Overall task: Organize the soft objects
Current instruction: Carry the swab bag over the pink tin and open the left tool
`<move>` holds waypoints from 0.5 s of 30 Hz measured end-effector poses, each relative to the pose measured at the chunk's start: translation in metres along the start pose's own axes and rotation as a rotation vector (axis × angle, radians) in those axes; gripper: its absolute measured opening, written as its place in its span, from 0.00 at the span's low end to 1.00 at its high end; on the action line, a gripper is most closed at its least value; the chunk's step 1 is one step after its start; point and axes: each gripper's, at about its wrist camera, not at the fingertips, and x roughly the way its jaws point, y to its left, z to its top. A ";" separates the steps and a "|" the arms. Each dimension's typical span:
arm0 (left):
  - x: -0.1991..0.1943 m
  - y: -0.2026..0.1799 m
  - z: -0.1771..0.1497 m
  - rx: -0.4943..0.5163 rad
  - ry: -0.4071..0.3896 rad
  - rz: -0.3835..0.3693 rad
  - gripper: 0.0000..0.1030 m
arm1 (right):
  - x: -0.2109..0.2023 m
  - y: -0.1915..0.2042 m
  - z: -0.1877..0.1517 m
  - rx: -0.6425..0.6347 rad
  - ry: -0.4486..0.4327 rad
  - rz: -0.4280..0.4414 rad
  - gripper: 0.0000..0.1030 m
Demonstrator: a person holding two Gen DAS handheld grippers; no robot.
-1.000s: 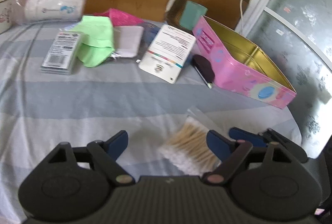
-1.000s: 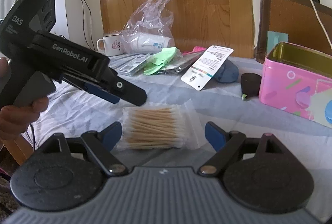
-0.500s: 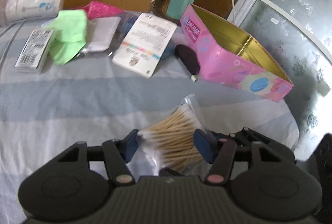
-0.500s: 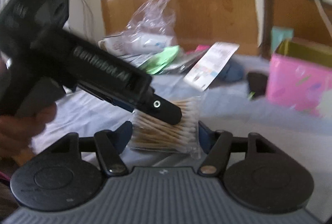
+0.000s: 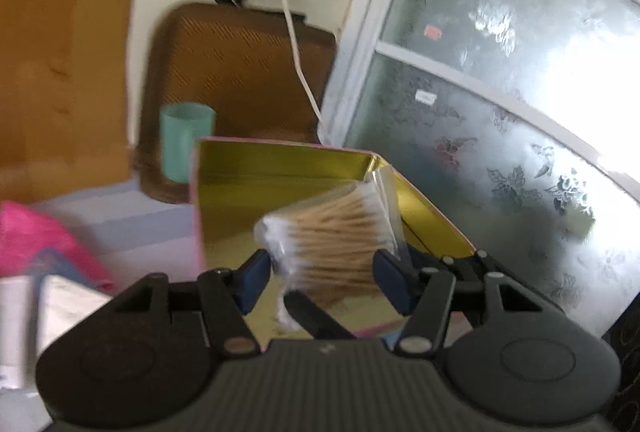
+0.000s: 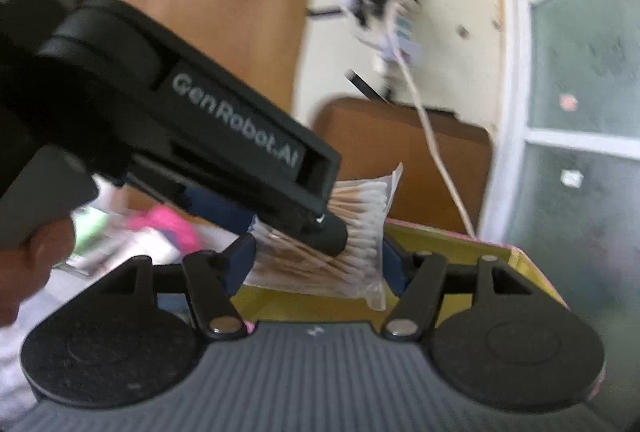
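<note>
A clear pack of cotton swabs (image 5: 332,236) with wooden sticks is held in the air by both grippers. My left gripper (image 5: 324,274) is shut on its sides. My right gripper (image 6: 316,264) is shut on the same pack (image 6: 360,228) from another side. The left gripper's black body (image 6: 192,135) crosses the right wrist view and hides part of the pack. The pack hangs over the open pink tin box (image 5: 280,167) with a gold inside, which also shows in the right wrist view (image 6: 460,240).
A teal cup (image 5: 184,139) and a brown chair back (image 5: 240,67) stand behind the box. A pink cloth (image 5: 36,236) and white packs (image 5: 60,312) lie at the left on the striped tablecloth. A frosted glass door (image 5: 500,135) is at the right.
Both grippers closed on the swab pack, lifted it off the tablecloth and carried it right, over the open pink box.
</note>
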 end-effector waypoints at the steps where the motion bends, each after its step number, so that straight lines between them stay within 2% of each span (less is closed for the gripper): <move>1: 0.012 -0.004 -0.001 -0.003 0.014 -0.007 0.55 | 0.007 -0.006 -0.004 -0.002 0.021 -0.022 0.67; 5: 0.045 -0.010 -0.011 -0.019 0.060 0.020 0.55 | 0.027 -0.020 -0.020 0.001 0.129 -0.113 0.73; 8: 0.041 -0.009 -0.019 -0.020 0.052 0.032 0.58 | 0.020 -0.027 -0.026 0.034 0.103 -0.171 0.86; 10: 0.029 -0.005 -0.021 -0.010 0.023 0.035 0.63 | 0.014 -0.028 -0.025 0.062 0.082 -0.187 0.88; 12: 0.005 0.004 -0.023 -0.027 -0.018 0.033 0.63 | 0.005 -0.023 -0.023 0.107 0.063 -0.170 0.87; 14: -0.025 0.018 -0.029 -0.049 -0.062 0.038 0.63 | -0.002 -0.011 -0.017 0.112 0.013 -0.129 0.87; 15: -0.040 0.026 -0.032 -0.065 -0.080 0.038 0.63 | -0.002 -0.004 -0.013 0.100 -0.004 -0.109 0.84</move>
